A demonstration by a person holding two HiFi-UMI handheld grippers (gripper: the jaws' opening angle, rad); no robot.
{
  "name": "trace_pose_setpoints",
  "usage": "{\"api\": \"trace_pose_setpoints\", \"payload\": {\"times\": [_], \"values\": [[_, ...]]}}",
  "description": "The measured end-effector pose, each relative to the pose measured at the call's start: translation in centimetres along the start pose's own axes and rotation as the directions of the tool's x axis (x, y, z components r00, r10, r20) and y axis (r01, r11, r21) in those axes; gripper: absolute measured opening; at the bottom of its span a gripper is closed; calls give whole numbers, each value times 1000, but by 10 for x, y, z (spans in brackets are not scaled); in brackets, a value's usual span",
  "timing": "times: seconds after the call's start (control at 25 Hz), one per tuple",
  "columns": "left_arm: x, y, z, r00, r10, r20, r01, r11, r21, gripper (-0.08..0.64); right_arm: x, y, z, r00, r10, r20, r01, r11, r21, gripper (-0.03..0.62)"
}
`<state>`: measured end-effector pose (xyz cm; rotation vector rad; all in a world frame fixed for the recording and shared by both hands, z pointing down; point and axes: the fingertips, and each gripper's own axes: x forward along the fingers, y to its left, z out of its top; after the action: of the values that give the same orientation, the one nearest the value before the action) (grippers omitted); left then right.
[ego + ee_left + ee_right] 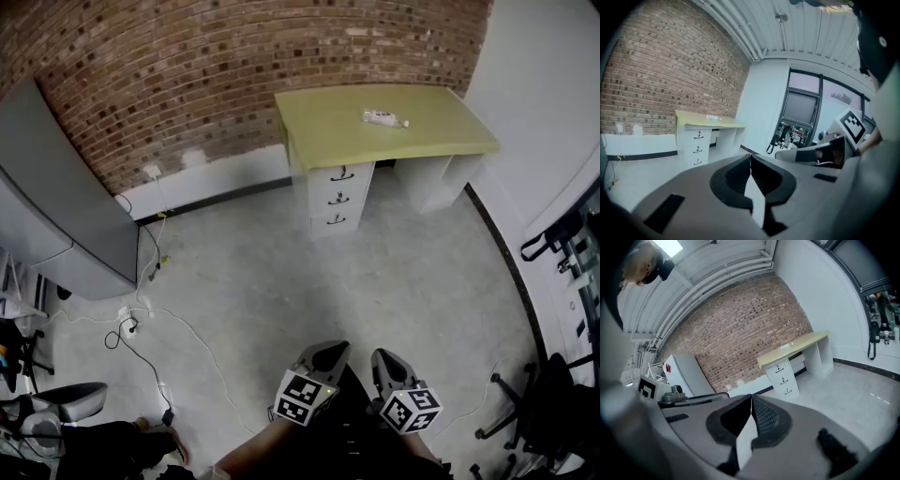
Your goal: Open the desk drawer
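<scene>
Left gripper (750,161) is pinched shut, pads meeting at the tip with nothing between them. Right gripper (751,405) is the same, closed and empty. In the head view both sit at 6 o'clock, side by side, pointing toward 12. The desk (380,131) is well apart from them at about 12 to 1 o'clock, against the brick wall (187,66). Its drawer stack (336,197) has three fronts, all flush and closed. The step looks like the approach, with no contact yet. The next move probably calls for crossing the bare floor (309,291), picking one gripper and parting its jaws, then lining it up on a drawer handle (341,173) so it can hook or pinch it and pull straight out. The handles are small and dark, so aim matters. Only the head view shows the small white object (384,118) on the desk top clearly, and the cables (141,323) at 9 o'clock. The left gripper view adds the dark-framed windows (806,110) at 1 o'clock. The right gripper view adds the grey cabinet (689,373) at 10 o'clock and the ceiling.
</scene>
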<state>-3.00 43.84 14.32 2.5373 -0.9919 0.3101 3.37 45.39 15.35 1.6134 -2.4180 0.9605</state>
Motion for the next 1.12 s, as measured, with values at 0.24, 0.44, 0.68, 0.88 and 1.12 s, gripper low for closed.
{"api": "trace_pose_setpoints", "payload": {"times": [0.24, 0.44, 0.68, 0.88, 1.12], "values": [[38, 42, 28, 1000, 16, 0, -16, 1000, 9, 11, 42, -29, 36, 999, -29, 16, 29, 1000, 8, 12], [67, 71, 53, 1000, 25, 1, -25, 1000, 1, 11, 78, -49, 67, 998, -49, 28, 48, 998, 28, 12], [92, 99, 67, 1000, 22, -11, -22, 1000, -11, 11, 110, -57, 89, 999, -39, 19, 39, 999, 31, 12], [113, 120, 66, 1000, 2, -29, -2, 1000, -27, 11, 131, -67, 97, 999, -37, 3, 36, 998, 46, 12], [124, 140, 70, 999, 31, -21, -33, 996, -88, 11, 154, -75, 104, 1000, -25, -8, 25, 999, 38, 12]]}}
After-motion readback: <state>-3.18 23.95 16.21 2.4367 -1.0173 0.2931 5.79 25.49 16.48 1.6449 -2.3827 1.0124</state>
